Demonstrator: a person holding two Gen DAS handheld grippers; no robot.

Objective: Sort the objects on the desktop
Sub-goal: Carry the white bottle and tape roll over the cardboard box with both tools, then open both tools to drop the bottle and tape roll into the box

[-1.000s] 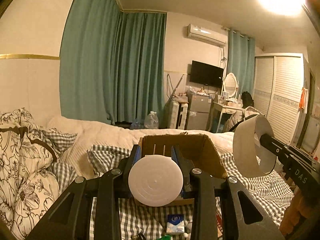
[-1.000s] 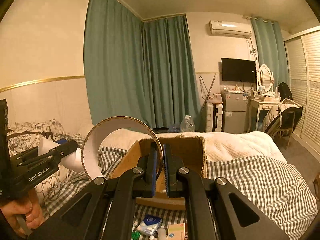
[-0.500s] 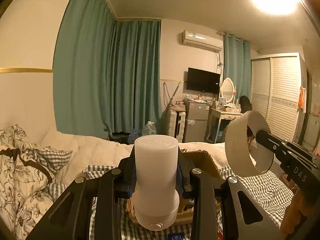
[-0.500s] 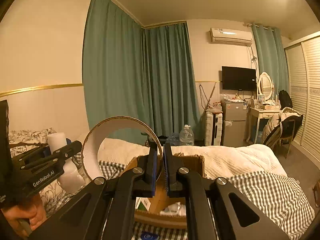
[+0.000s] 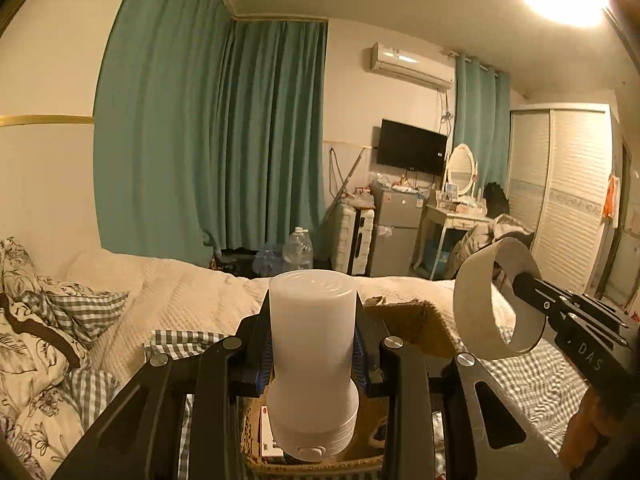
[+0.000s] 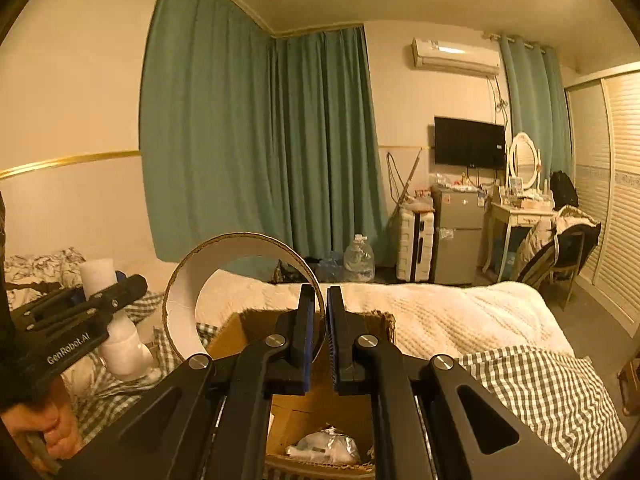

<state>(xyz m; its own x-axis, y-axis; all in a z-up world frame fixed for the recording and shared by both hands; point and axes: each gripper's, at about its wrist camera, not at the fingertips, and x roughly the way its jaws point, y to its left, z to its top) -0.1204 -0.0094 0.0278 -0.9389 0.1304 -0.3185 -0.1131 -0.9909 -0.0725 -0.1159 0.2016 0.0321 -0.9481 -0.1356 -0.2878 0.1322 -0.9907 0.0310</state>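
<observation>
L gripper point(image 5: 314, 350) is clamped on a white cylindrical device point(image 5: 313, 360), held upright w/ its ribbed base and a small button at the bottom; blue pads press on both sides of its body. It hangs directly above the open cardboard box point(image 5: 416, 324), which sits on the checked bedsheet point(image 5: 532, 380). Inside the box, under the device, a white printed packet edge shows, too small to read.

R gripper point(image 6: 318, 340) has its jaws together, pinching the wall of a wide cardboard ring point(image 6: 240, 296), white inside, brown rim. The ring stands on edge, up and to the left of the fingers in the right wrist view, over the box's near-left corner. In the left wrist view the same ring point(image 5: 496, 304) sits at the tip of the R gripper, right of the box.

Box interior in the right wrist view: a crinkled clear/silver wrapper point(image 6: 324, 446) near the front wall.

A person's hand point(image 6: 44, 436) grips the L gripper's handle at lower left. Floral pillow point(image 5: 32, 344) lies left of the sheet; cream blanket point(image 6: 440, 312) behind the box
</observation>
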